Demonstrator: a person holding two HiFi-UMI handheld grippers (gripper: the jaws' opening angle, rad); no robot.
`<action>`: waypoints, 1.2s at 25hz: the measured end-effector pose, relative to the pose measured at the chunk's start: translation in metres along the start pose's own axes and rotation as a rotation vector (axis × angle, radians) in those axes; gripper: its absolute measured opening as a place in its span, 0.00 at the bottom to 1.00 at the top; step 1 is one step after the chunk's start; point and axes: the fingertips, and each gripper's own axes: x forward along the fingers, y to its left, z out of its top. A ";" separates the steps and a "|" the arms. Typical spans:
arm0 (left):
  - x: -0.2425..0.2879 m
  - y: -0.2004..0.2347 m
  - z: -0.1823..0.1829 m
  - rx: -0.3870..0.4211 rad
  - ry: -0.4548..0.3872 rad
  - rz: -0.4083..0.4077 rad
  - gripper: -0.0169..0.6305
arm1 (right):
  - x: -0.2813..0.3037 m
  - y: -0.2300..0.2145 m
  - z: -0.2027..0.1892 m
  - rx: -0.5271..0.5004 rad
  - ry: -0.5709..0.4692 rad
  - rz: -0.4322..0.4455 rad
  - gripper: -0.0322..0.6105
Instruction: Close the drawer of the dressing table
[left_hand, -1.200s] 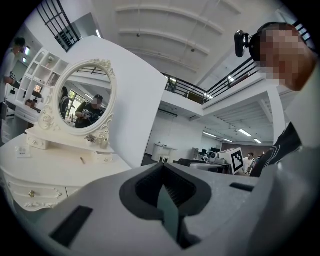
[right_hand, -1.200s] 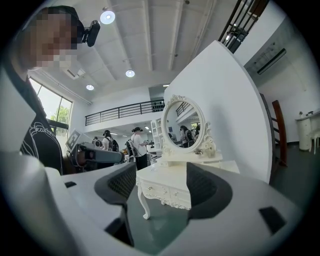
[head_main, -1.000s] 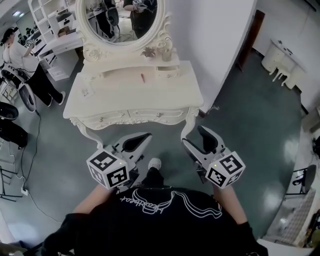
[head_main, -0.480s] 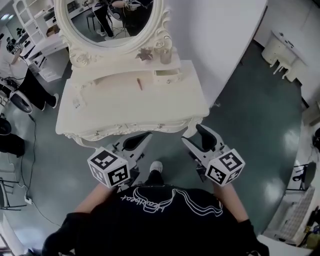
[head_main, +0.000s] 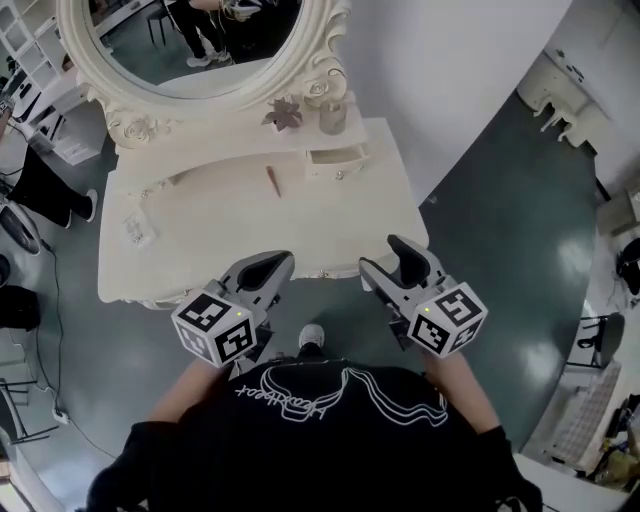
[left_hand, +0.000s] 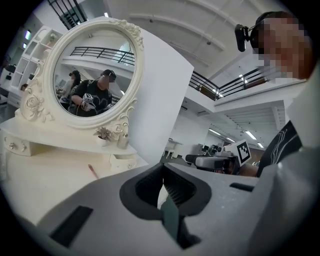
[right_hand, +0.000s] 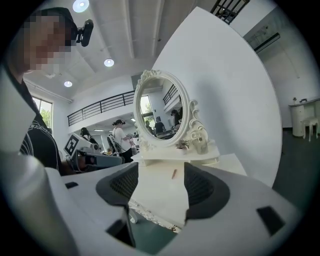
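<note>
The white dressing table (head_main: 200, 235) stands right in front of me, its oval mirror (head_main: 190, 50) at the back. On its raised back shelf a small drawer (head_main: 337, 160) sticks out a little; in the left gripper view the drawer (left_hand: 121, 161) shows below the mirror. My left gripper (head_main: 278, 263) is shut and empty, its tips over the table's front edge. To the right, my right gripper (head_main: 386, 256) is open at that edge, its jaws closing with nothing between the pads. The right gripper view has the gripper (right_hand: 161, 172) framing the table's front corner.
A red pencil-like stick (head_main: 272, 181) lies on the tabletop. A plant ornament (head_main: 285, 115) and a cup (head_main: 332, 115) stand on the shelf. A white wall panel (head_main: 450, 60) rises behind. A person (head_main: 40, 180) stands at the left, and white furniture (head_main: 570, 85) at the far right.
Both grippers have moved forward to the table: their tips went from well short of its front edge to over it. The table fills more of the view.
</note>
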 end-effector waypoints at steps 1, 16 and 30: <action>0.004 0.010 0.002 0.003 0.002 0.002 0.03 | 0.010 -0.005 -0.002 -0.004 0.009 -0.005 0.48; 0.037 0.107 -0.018 -0.008 0.044 0.047 0.03 | 0.083 -0.056 -0.033 -0.006 0.104 -0.094 0.45; 0.069 0.142 -0.018 -0.031 0.064 0.109 0.03 | 0.140 -0.105 -0.055 -0.030 0.181 -0.089 0.42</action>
